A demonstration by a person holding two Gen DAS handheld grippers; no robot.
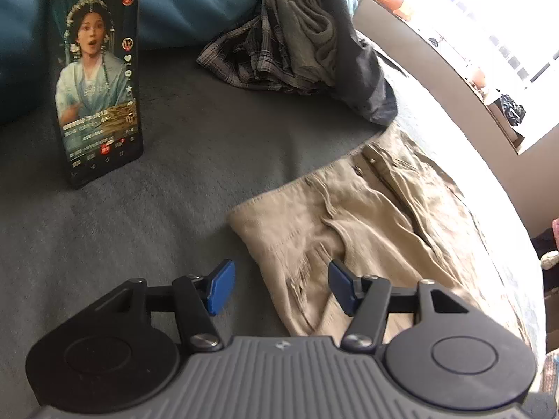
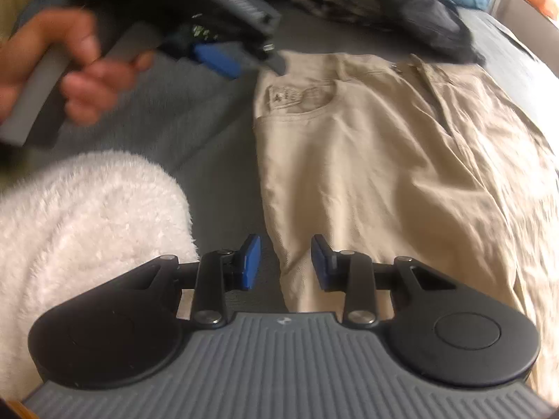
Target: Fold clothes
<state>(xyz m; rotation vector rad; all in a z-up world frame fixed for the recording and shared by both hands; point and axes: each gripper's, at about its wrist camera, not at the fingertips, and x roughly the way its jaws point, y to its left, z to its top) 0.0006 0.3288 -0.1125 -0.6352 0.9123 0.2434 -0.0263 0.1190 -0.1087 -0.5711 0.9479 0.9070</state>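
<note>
Beige trousers (image 1: 367, 216) lie spread on the grey bed cover (image 1: 139, 237), waistband toward the pile of clothes. My left gripper (image 1: 277, 288) is open, hovering over the waistband's left corner, holding nothing. My right gripper (image 2: 284, 263) is open and empty over the left edge of the trousers (image 2: 384, 174), lower down the leg. The left gripper (image 2: 237, 56), held in a hand, shows blurred in the right wrist view near the waistband corner.
A phone (image 1: 99, 76) stands upright at the far left, playing a video. A pile of plaid and dark clothes (image 1: 297, 45) lies behind the trousers. A white fluffy fabric (image 2: 84, 230) lies left of my right gripper. The bed edge runs along the right.
</note>
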